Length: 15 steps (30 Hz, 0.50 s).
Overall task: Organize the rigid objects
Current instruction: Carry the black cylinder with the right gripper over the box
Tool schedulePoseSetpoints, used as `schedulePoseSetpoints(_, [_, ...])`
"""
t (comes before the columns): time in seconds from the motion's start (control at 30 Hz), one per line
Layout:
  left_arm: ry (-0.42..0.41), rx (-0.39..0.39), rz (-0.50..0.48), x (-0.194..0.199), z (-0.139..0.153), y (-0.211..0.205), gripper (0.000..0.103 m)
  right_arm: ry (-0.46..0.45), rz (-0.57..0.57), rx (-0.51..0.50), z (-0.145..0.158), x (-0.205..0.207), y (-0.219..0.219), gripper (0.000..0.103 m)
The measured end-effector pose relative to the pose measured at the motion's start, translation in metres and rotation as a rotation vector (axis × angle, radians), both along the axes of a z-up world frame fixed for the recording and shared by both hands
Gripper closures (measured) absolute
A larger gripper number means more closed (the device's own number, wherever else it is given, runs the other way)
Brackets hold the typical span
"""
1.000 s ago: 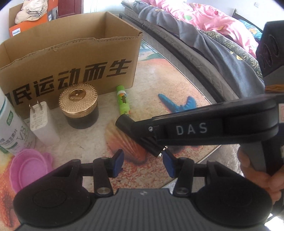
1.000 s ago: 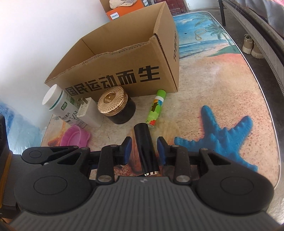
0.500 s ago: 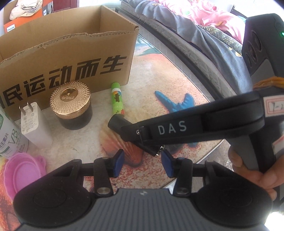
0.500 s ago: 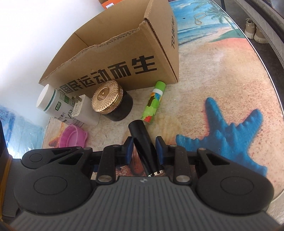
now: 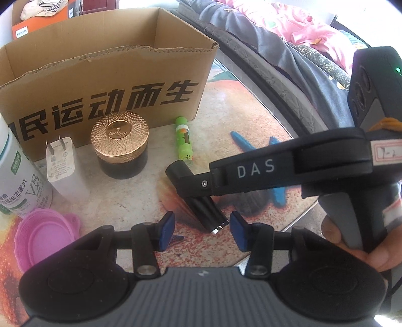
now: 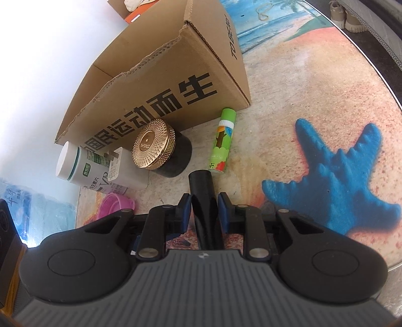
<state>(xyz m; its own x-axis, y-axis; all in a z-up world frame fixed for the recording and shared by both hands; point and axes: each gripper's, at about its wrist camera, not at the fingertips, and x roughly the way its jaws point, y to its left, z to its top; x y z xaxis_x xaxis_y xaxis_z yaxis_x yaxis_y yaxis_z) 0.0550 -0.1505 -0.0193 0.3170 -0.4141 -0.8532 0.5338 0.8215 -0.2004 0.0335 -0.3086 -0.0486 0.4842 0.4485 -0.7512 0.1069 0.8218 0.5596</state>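
Observation:
My right gripper (image 6: 204,210) is shut on a black tube (image 6: 203,198) and holds it just above the table; it shows in the left wrist view (image 5: 206,213) under the right gripper's finger (image 5: 251,173). My left gripper (image 5: 202,230) is open and empty, close before the tube's metal end. An open cardboard box (image 5: 105,73) (image 6: 176,75) stands behind. In front of it are a gold-lidded black jar (image 5: 120,146) (image 6: 163,148), a green glue stick (image 5: 184,142) (image 6: 222,143), a white charger (image 5: 65,163), a white bottle (image 5: 17,176) (image 6: 83,166) and a pink cup (image 5: 45,241) (image 6: 115,203).
The table (image 6: 314,83) has a beach print with a blue starfish (image 6: 339,176); its right edge is near. A bed (image 5: 289,42) lies beyond that edge. An orange box (image 5: 42,20) stands behind the cardboard box. A white wall is on the left.
My right gripper has closed in on the black tube and tilted it more upright. Both grippers have moved a little closer to the box.

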Motion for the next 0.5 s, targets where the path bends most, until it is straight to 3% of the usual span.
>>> schedulePoseSetpoints(0.27, [-0.019, 0.027, 0.001, 0.001, -0.006, -0.007, 0.061, -0.04, 0.08, -0.117, 0.007, -0.002, 0.028, 0.079])
schedulePoseSetpoints(0.5, [-0.068, 0.03, 0.004, -0.006, -0.009, -0.004, 0.07, -0.06, 0.101, -0.121, 0.006, -0.001, 0.029, 0.081])
